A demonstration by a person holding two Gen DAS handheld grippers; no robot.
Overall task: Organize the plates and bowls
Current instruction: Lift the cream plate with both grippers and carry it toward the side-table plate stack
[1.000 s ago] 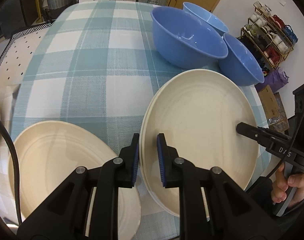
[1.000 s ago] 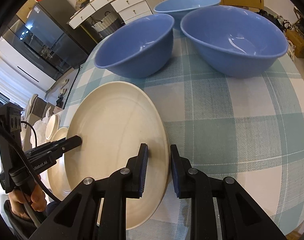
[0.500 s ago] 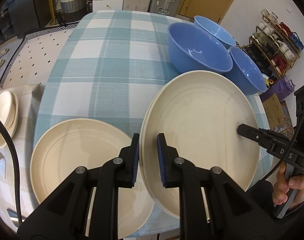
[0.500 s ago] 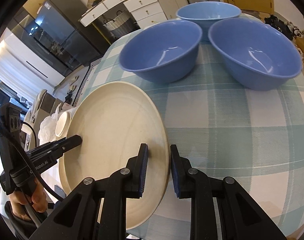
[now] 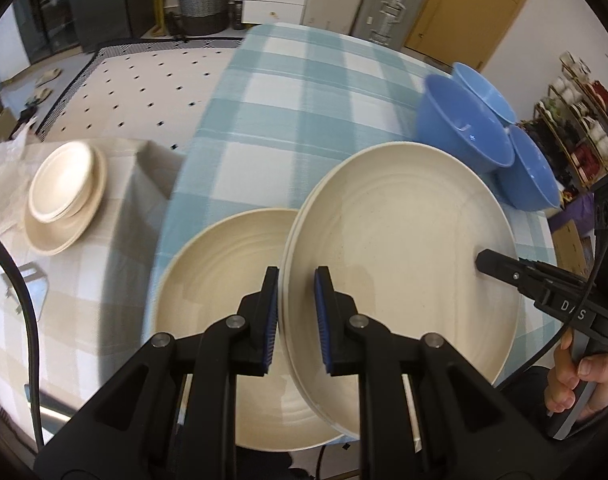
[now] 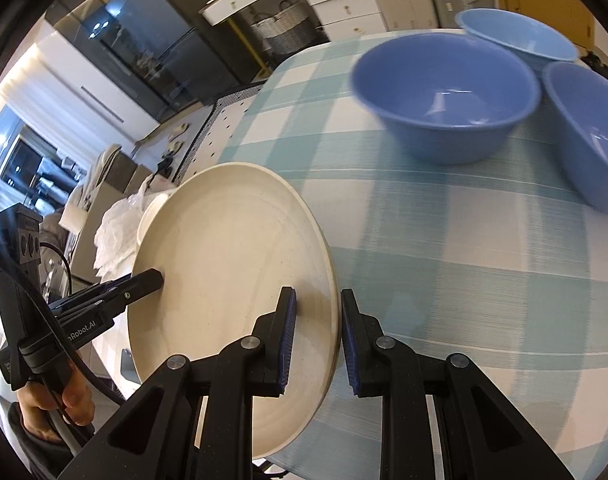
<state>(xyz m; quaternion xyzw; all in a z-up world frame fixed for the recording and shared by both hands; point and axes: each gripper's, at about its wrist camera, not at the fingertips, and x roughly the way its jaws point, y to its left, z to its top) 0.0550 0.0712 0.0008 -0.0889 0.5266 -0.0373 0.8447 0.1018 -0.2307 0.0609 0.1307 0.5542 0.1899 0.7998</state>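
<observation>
My left gripper [image 5: 296,316] and my right gripper [image 6: 316,336] are both shut on the rim of a stack of large cream plates [image 5: 400,256], from opposite sides, holding it above the table; it also shows in the right wrist view [image 6: 232,264]. Another cream plate [image 5: 220,300] lies on the table's near edge, under the lifted stack. Three blue bowls [image 5: 464,136] stand together at the far right of the table, also seen in the right wrist view [image 6: 444,96].
The table has a teal checked cloth [image 5: 304,100]. A lower side table with a beige checked cloth [image 5: 116,220] at the left holds a stack of small cream plates [image 5: 64,196]. A rack of cups [image 5: 584,128] stands beyond the bowls.
Both grippers have lifted the plate stack higher and drawn it back toward the near edge. The bowls look farther away, and the side table with small plates has come into view.
</observation>
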